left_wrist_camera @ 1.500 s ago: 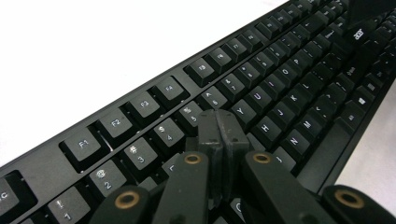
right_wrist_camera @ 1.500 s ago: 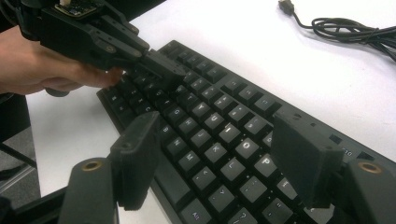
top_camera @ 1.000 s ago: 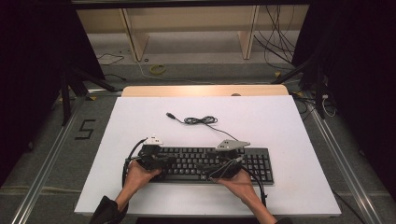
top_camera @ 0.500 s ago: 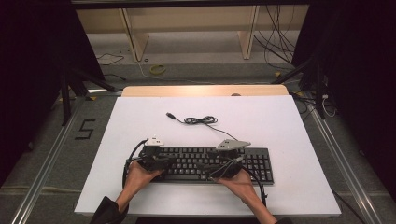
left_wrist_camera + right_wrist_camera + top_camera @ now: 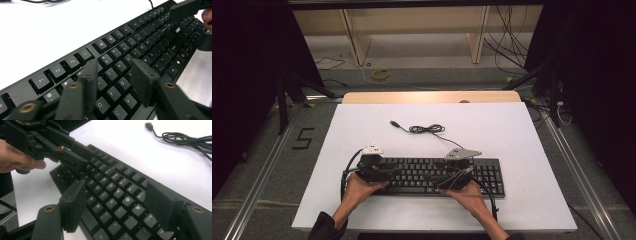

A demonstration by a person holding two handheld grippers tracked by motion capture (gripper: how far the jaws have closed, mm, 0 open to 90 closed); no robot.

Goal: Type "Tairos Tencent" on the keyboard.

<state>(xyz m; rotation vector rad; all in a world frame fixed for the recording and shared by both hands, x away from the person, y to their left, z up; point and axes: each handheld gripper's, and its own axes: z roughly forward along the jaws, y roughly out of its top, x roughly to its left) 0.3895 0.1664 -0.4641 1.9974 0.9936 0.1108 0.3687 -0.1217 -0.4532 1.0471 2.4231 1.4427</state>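
A black keyboard (image 5: 422,175) lies near the front of the white table top, its cable (image 5: 424,129) coiled behind it. My left gripper (image 5: 393,173) hovers low over the keyboard's left half. In the left gripper view (image 5: 115,66) its jaws stand apart above the letter keys, having just been opening, with nothing between them. My right gripper (image 5: 434,178) reaches in from the right half. In the right gripper view (image 5: 116,187) its jaws are spread wide over the keys and hold nothing. The two grippers point toward each other; the left gripper (image 5: 75,152) shows beyond the right one's jaws.
The white table top (image 5: 512,130) has free room behind and beside the keyboard. The USB plug (image 5: 394,123) lies at the cable's left end. A wooden strip (image 5: 432,96) edges the table's far side, with shelving and loose cables behind.
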